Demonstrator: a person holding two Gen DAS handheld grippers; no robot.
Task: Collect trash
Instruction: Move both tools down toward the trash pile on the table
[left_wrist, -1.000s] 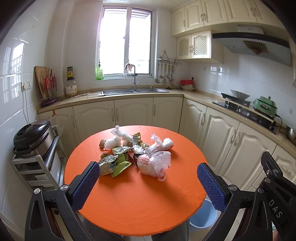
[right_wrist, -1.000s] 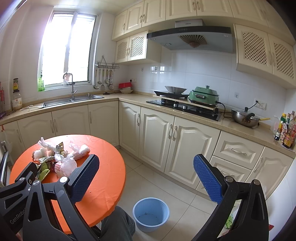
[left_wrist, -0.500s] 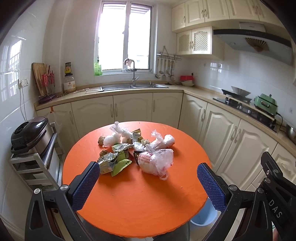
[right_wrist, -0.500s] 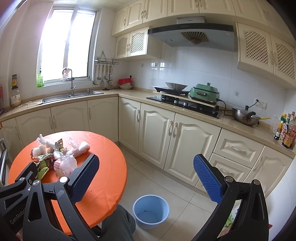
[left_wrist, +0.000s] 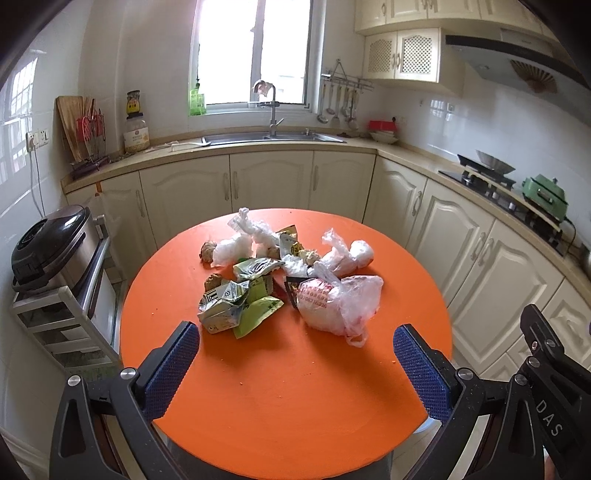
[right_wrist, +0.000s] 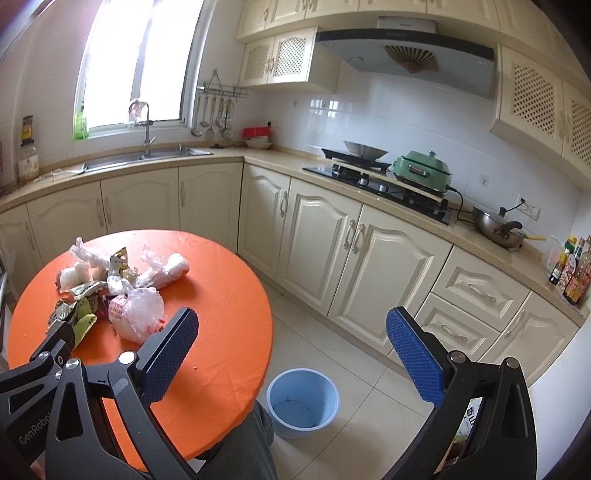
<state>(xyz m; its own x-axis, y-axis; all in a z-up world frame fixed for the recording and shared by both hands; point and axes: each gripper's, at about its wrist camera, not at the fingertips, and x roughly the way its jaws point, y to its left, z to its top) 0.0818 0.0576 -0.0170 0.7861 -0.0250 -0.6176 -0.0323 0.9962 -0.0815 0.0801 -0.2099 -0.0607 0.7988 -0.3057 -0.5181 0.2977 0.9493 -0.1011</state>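
Your left claw (left_wrist: 295, 354) gapes wide and empty above the near part of the orange desk (left_wrist: 295, 406); your right claw (right_wrist: 291, 339) is equally spread and empty, hanging past the desk's edge over the floor. The trash pile (left_wrist: 280, 273) sits mid-desk, well apart from both. The tied plastic bag (left_wrist: 340, 302) looks soft, light and slippery — pinch its bunched knot, not the bulge. The foil wrappers (left_wrist: 229, 306) are thin and crinkly; take a raised fold. The blue bin (right_wrist: 303, 402) stands on the floor just beside the desk's rim — open tile around it, cabinets well clear.
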